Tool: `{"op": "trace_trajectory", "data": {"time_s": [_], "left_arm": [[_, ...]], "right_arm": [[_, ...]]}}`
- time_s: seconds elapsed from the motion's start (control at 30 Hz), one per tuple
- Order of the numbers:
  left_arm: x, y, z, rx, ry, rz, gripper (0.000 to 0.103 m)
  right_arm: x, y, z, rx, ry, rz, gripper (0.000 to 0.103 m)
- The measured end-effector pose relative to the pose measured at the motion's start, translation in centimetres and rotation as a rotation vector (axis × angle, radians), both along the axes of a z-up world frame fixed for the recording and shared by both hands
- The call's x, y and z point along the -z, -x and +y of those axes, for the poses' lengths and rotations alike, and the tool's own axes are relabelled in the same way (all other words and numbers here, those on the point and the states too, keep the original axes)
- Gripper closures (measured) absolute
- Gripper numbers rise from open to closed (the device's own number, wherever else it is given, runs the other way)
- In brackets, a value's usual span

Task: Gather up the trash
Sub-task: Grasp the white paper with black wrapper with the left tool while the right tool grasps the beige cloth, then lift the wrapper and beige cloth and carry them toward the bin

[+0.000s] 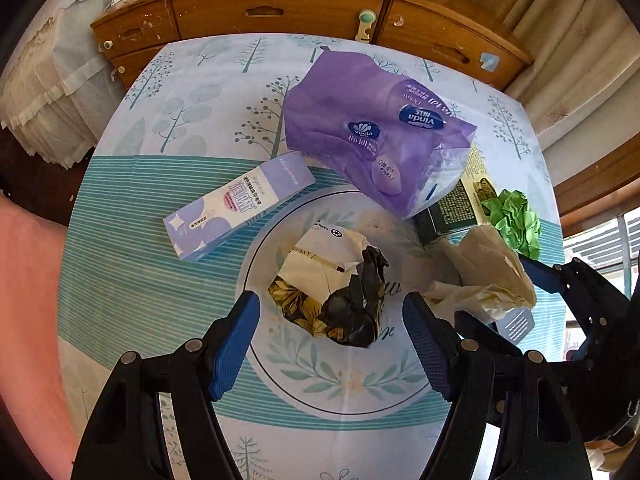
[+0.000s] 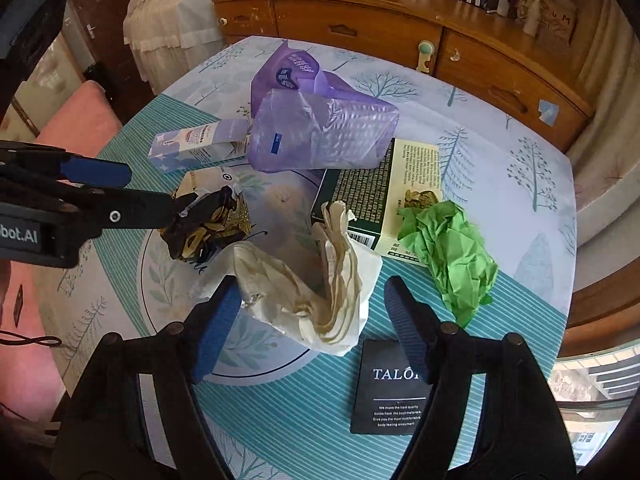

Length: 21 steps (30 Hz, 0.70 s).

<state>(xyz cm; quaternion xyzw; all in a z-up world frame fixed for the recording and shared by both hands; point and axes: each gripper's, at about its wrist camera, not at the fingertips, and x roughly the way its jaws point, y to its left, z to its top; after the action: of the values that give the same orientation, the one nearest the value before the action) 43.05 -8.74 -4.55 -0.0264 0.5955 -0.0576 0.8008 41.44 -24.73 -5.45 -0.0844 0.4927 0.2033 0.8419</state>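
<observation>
Trash lies on a round table under a tree-print cloth (image 1: 160, 272). My left gripper (image 1: 332, 344) is open and points down at a crumpled black, gold and white wrapper (image 1: 332, 288), which sits just past its fingertips without touching the pads. In the right wrist view that gripper (image 2: 158, 189) comes in from the left over the wrapper (image 2: 208, 228). My right gripper (image 2: 312, 320) is open around a crumpled white paper bag (image 2: 316, 292); the right pad stands clear of it. A green paper wad (image 2: 452, 252) lies to its right.
A purple tissue bag (image 1: 372, 132), a purple-white carton (image 1: 236, 204), a dark green box (image 2: 380, 192) and a black card (image 2: 392, 388) also lie on the table. A wooden dresser (image 1: 280, 12) stands behind it. Something pink (image 1: 28, 300) is at the left.
</observation>
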Motion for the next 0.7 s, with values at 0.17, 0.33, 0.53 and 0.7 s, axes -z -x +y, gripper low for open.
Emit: {"op": "trace_trajectory", "data": {"time_s": [0.17,0.33,0.53,0.7], "left_arm": [[2.1,-1.9,-1.1,0.021,-0.022,0.056,0.028],[4.6,-3.3,-1.6,0.018,-0.071,0.115,0.028],[5.7,-3.4,-1.7,0.025,-0.069,0.128,0.035],[5.5,-2.0,-1.8,0.037,-0.106,0.102,0.040]], "right_arm": [[1.5,-1.1,-0.7,0.016,-0.095,0.090,0.042],[1.6,-1.0,-0.7,-0.008,-0.144,0.102,0.059],[1.6,0.2,0.2,-0.028,-0.136,0.087,0.064],[1.1,1.5,0.0,-0.020,-0.148,0.070,0.067]]}}
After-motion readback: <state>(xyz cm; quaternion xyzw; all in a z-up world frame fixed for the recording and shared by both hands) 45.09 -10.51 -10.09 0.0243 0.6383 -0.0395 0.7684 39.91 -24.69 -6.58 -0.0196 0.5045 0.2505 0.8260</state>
